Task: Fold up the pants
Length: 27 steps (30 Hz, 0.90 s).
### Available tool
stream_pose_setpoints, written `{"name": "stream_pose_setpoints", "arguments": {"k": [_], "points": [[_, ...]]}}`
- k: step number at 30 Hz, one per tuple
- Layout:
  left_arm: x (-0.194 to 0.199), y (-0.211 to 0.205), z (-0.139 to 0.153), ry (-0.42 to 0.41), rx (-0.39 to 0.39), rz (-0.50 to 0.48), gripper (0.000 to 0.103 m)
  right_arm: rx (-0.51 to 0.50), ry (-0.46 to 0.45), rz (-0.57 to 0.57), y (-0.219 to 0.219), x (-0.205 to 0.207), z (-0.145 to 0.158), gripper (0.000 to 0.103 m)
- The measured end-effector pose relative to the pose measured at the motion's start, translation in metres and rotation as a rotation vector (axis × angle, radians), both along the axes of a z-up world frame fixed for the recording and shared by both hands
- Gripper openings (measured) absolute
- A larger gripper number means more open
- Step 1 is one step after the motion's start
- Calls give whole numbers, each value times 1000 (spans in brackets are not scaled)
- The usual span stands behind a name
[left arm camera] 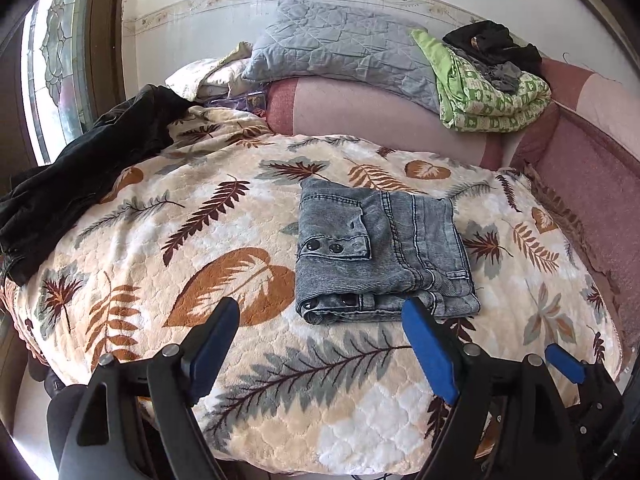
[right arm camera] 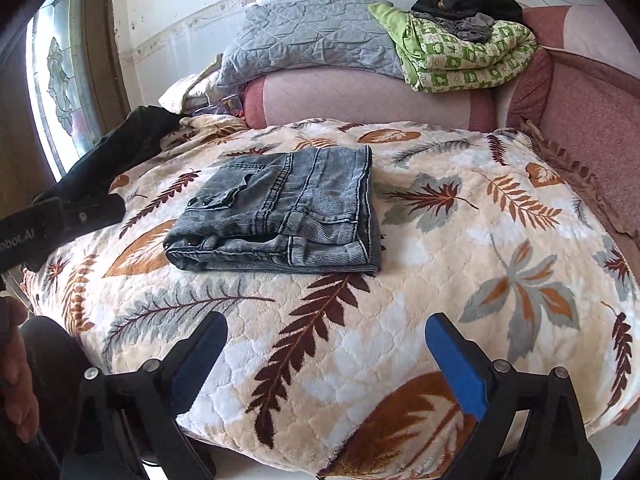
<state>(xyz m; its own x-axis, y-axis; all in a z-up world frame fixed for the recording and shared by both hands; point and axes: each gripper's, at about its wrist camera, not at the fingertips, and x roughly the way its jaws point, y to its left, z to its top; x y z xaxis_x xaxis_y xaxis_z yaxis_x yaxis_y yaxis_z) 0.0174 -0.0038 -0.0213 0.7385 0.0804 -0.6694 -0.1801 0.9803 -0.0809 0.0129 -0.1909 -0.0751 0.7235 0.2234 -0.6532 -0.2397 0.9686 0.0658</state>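
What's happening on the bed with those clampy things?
A person holds a gripper in each hand. The grey jeans lie folded in a neat bundle on the leaf-patterned blanket. The left gripper and right gripper are both open and empty, short of the jeans and touching nothing.

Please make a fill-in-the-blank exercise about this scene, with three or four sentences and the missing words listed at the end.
1. The grey jeans lie ____ on the leaf-print blanket.
2. The fingers of both the left gripper and the right gripper are ____ and hold nothing.
3. A ____ patterned quilt rests on the pink sofa back.
4. A ____ garment lies at the blanket's left edge.

Missing words: folded; open; green; black
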Motion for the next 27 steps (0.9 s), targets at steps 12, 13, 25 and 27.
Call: {"name": "stream_pose_setpoints", "arguments": {"k": [12, 13, 25, 27], "points": [[-11, 4, 16, -39, 68, 24, 85, -40, -79, -13, -1, -2, 35, 102], [-11, 5, 16, -37, 71, 26, 85, -39, -76, -16, -1, -1, 36, 102], [-7, 8, 14, -19, 85, 33, 85, -55, -64, -26, 0, 1, 44, 102], [-6, 8, 15, -21, 83, 29, 85, -55, -69, -24, 0, 1, 47, 102]]}}
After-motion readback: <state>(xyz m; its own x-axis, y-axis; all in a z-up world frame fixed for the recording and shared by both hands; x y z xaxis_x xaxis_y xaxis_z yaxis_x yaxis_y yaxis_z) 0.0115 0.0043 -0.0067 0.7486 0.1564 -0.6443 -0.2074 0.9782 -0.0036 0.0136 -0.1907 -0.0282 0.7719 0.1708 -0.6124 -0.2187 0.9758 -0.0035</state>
